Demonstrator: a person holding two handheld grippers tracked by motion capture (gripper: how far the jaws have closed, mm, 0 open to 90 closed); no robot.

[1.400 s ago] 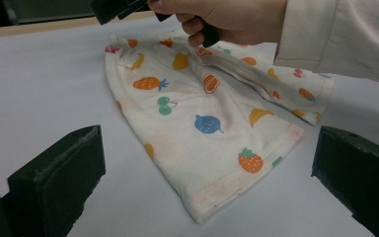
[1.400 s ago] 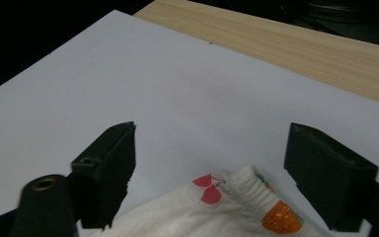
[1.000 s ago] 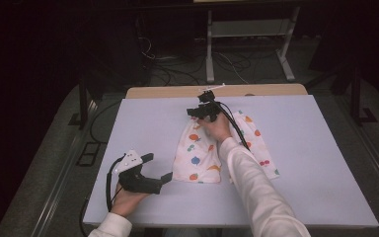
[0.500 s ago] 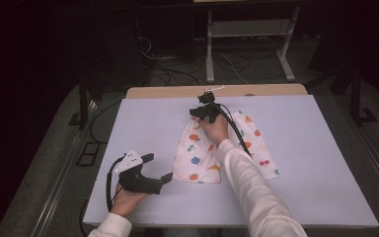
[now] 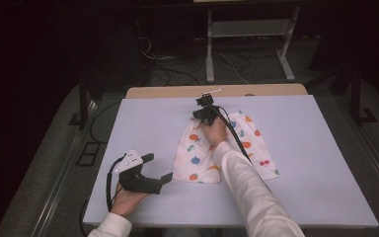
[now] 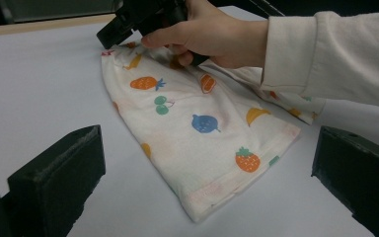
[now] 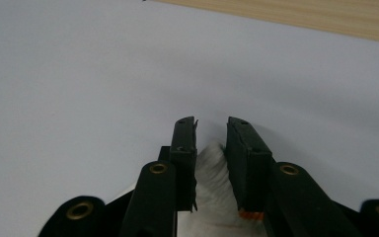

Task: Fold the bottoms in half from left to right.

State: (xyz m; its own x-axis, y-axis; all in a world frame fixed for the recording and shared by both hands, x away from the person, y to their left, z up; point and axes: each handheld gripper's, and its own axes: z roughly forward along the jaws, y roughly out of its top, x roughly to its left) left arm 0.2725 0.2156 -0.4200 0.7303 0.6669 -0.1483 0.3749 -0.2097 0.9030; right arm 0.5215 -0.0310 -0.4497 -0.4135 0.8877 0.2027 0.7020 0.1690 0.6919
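A white cloth [image 5: 212, 155] printed with coloured fruit lies flat in the middle of the pale table [image 5: 306, 148]. My right gripper [image 5: 203, 116] points down at the cloth's far edge. Its jaws have just been closing, and a raised ridge of the cloth [image 7: 211, 187] is squeezed between the pads [image 7: 185, 148]. A narrow gap still shows at the tips of the right gripper [image 7: 211, 124]. My left gripper [image 5: 158, 167] rests at the near left of the table, open and empty, just left of the cloth's near hem [image 6: 212, 197]. The left gripper view also shows the right hand [image 6: 212, 34] over the cloth.
The right gripper's black cable [image 5: 237, 140] trails over the cloth and along the white sleeve [image 5: 251, 192]. A wooden strip [image 5: 177, 92] borders the table's far edge. Behind it stand a metal frame [image 5: 209, 44] and floor cables. Bare table surface lies on both sides of the cloth.
The right hand has barely shifted at the cloth's far edge. The left gripper and the cloth lie as before.
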